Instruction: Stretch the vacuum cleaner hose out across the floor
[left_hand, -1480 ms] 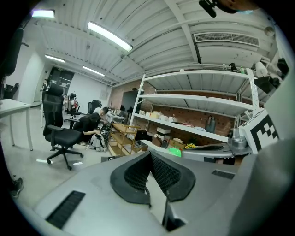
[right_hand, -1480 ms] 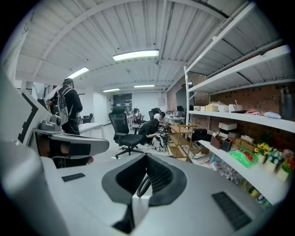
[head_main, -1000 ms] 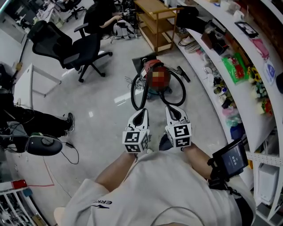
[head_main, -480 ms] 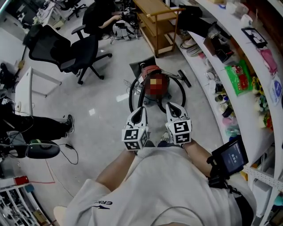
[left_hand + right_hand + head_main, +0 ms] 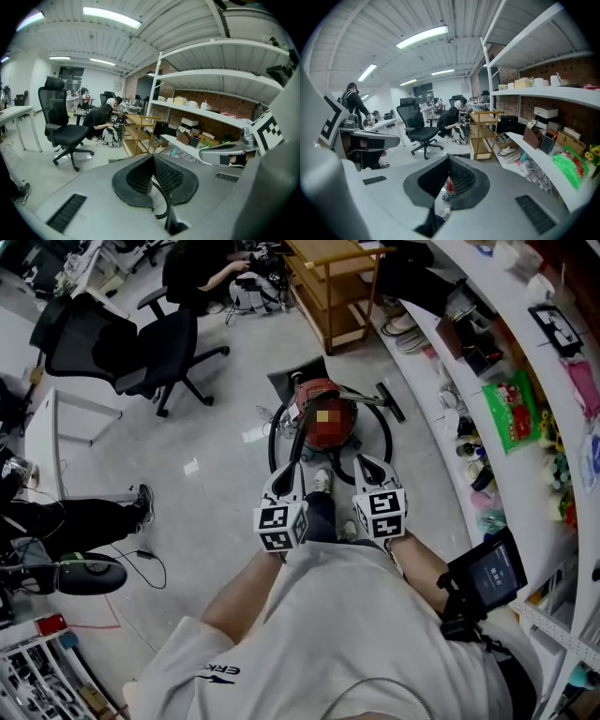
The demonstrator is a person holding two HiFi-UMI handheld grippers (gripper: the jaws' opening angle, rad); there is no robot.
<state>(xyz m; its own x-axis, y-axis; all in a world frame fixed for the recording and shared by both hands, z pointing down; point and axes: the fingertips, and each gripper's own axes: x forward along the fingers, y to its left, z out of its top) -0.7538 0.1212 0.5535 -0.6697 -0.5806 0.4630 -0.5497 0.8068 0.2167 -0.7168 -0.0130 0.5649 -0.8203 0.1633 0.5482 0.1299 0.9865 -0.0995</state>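
A: Where is the hose (image 5: 273, 439)?

B: On the floor (image 5: 211, 493), looped in a black ring round the red vacuum (image 5: 314, 397), right in front of the person's feet.

A: And the tools?

B: The left hand-held gripper (image 5: 292, 472) and the right hand-held gripper (image 5: 367, 463) hover side by side, pointing at the loop. Each has its jaws pressed together with nothing between them. The loop's left arc lies just beyond the left tip and its right arc just beyond the right one. Neither touches it.

A: How will it handle?

B: Probably light, ribbed and bendy, with some spring, so it may curl back. I'd pinch it near its free end, by the nozzle (image 5: 388, 400). That should uncoil the loop without dragging the vacuum. The jaws must open first.
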